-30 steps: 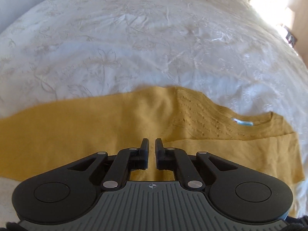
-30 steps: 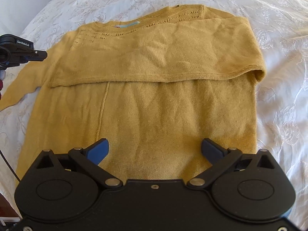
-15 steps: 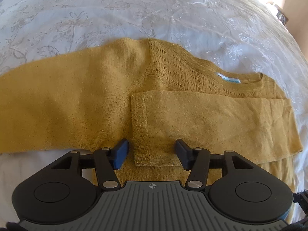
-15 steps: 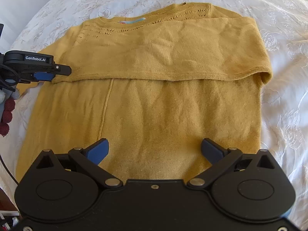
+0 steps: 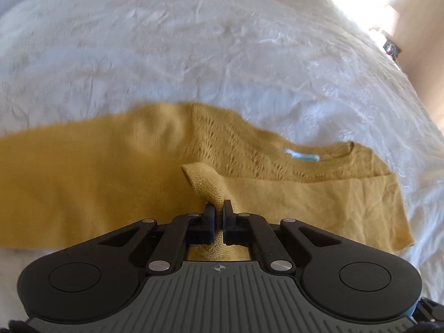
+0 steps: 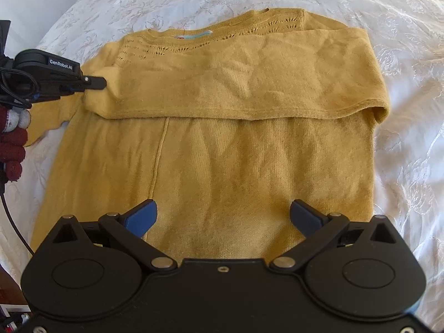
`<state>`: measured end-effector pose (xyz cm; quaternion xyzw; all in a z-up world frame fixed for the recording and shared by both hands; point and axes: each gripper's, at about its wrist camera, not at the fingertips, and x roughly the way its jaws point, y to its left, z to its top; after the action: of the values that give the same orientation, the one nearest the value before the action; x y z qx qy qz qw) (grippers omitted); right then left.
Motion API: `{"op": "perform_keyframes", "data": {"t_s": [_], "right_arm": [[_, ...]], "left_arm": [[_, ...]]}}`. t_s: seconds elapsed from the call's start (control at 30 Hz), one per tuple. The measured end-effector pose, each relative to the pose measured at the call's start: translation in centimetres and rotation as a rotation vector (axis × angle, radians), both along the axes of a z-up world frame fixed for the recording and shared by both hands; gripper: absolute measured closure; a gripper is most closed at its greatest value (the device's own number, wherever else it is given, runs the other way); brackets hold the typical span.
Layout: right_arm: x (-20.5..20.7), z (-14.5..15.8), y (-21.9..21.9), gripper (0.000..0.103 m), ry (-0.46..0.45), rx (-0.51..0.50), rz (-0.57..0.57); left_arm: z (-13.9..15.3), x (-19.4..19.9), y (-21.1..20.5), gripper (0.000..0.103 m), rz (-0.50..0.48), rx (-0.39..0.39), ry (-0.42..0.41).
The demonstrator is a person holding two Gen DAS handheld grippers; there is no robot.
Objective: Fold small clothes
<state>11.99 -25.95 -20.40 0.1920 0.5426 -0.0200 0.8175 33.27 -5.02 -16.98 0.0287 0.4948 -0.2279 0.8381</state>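
A mustard-yellow knit sweater (image 6: 222, 166) lies flat on the white bedspread (image 6: 410, 55). One sleeve (image 6: 236, 83) is folded across its chest. My left gripper (image 5: 219, 208) is shut on the cuff (image 5: 205, 186) of that folded sleeve and lifts it slightly. It also shows in the right wrist view (image 6: 94, 82), at the sweater's left edge. The other sleeve (image 5: 69, 172) stretches out to the left. My right gripper (image 6: 223, 216) is open and empty, above the sweater's lower body. A blue neck label (image 5: 302, 156) marks the collar.
The embroidered white bedspread (image 5: 222, 55) surrounds the sweater on all sides. A hand in a dark red glove (image 6: 11, 144) holds the left gripper. A cable (image 6: 14, 222) hangs at the left bed edge. Furniture stands at the far right (image 5: 391, 47).
My left gripper was open over the folded sleeve's cuff half a second ago; it has closed on the cuff and raised it. The right gripper has stayed open, drifting slightly.
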Motion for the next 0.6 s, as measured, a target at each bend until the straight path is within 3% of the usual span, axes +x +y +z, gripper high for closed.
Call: {"op": "perform_keyframes", "data": {"t_s": [0.1,0.2,0.33,0.47,0.53,0.6], "right_arm": [[-0.3,1.1,-0.9,0.001,-0.038,-0.004,-0.021],[-0.5,2.1,-2.0,0.001,-0.083,-0.027,-0.051],[-0.1,2.8,-4.2,0.001,-0.140,-0.089,-0.097],[1.8,1.6,-7.1,0.003,-0.130,-0.142,-0.158],[3.0,0.9,-8.7,0.015,-0.108,-0.151,-0.190],[4.2,0.0,-10.0,0.030,-0.080,-0.159,-0.214]], "left_arm": [[2.7,0.0,0.2,0.098,-0.007,0.022,-0.113],[2.0,1.6,1.5,0.098,0.056,0.079,-0.116],[-0.6,3.5,3.2,0.098,0.096,0.059,0.012],[-2.0,3.4,3.0,0.095,0.086,0.116,0.040],[-2.2,3.3,3.3,0.095,0.095,0.123,0.050],[-2.3,3.2,3.5,0.081,0.105,0.128,0.060]]}}
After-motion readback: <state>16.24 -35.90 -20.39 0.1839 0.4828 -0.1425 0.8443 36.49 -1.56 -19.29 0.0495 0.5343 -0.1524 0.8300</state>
